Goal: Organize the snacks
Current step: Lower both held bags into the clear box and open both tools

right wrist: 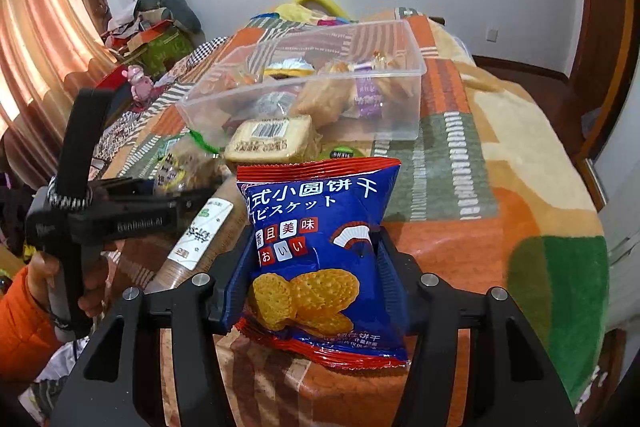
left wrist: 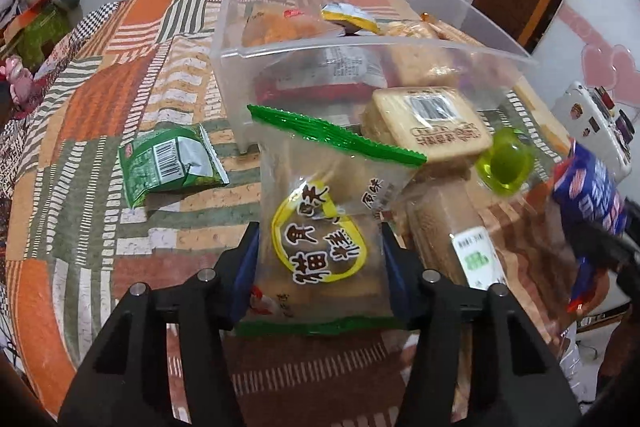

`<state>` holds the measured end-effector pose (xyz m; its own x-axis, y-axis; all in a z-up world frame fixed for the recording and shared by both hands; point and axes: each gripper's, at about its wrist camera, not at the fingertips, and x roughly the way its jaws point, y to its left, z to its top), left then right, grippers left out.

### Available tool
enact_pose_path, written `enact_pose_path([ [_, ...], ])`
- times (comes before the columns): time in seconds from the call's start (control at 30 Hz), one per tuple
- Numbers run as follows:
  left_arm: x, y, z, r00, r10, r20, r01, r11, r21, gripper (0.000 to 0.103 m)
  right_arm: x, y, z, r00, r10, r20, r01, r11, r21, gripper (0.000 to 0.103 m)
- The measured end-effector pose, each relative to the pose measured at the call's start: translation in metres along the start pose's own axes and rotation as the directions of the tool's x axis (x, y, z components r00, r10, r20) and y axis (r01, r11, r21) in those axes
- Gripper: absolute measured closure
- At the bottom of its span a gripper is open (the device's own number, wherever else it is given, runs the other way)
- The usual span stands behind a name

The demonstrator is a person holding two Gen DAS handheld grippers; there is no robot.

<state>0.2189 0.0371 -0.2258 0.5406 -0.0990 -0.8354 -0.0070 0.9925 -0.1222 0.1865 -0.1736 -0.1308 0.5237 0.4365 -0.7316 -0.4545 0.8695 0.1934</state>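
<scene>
Just in front of the clear plastic bin (left wrist: 400,47), the left hand-held gripper (left wrist: 320,263) is clamped on a clear snack packet with green sealed edges (left wrist: 320,227), its blue pads pressing both sides of the packet. Left of that bin, a small green foil packet (left wrist: 168,163) lies flat on the patchwork-covered tabletop (left wrist: 80,131). Leaning against the bin's near wall is a wrapped square biscuit (left wrist: 432,123) with a barcode label, and just to its right sits a green jelly cup (left wrist: 506,163). Below the biscuit lies a long sleeve of brown crackers (left wrist: 448,227) bearing a white label. Inside the bin are several wrapped snacks, among them a yellow-lidded cup (left wrist: 348,17) and a purple-labelled pastry (right wrist: 360,91).

Nearer than the bin, in the right wrist view, the right hand-held gripper (right wrist: 316,271) grips a blue biscuit bag with red edges (right wrist: 320,251) between its pads, held upright above the tabletop. From the left wrist view that same bag shows blurred at the far right, beside the bin. An orange-sleeved hand (right wrist: 86,291) holds the left tool's handle.
</scene>
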Motion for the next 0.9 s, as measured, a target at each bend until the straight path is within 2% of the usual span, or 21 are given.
enact_pose_path([
  [0.2, -0.032, -0.002, 0.003, 0.998, 0.004, 0.067, -0.004, 1.0, 0.005, 0.049, -0.014, 0.001, 0.014, 0.999, -0.009, 0.051, 0.009, 1.0, -0.007, 0.05],
  [0.47, -0.075, -0.008, 0.038, 0.982, -0.049, 0.183, 0.048, 0.999, 0.013, 0.049, -0.021, 0.003, 0.05, 0.989, -0.019, 0.144, 0.023, 0.999, -0.028, 0.05],
  [0.73, -0.08, -0.019, 0.081, 0.966, -0.043, 0.256, 0.038, 0.999, 0.024, 0.049, -0.011, 0.002, 0.087, 0.976, -0.042, 0.213, 0.051, 0.998, -0.034, 0.05],
  [0.9, -0.066, -0.019, 0.101, 0.965, -0.055, 0.258, 0.056, 0.998, 0.004, 0.049, -0.003, 0.0, 0.102, 0.971, -0.057, 0.232, 0.068, 0.997, -0.041, 0.05],
])
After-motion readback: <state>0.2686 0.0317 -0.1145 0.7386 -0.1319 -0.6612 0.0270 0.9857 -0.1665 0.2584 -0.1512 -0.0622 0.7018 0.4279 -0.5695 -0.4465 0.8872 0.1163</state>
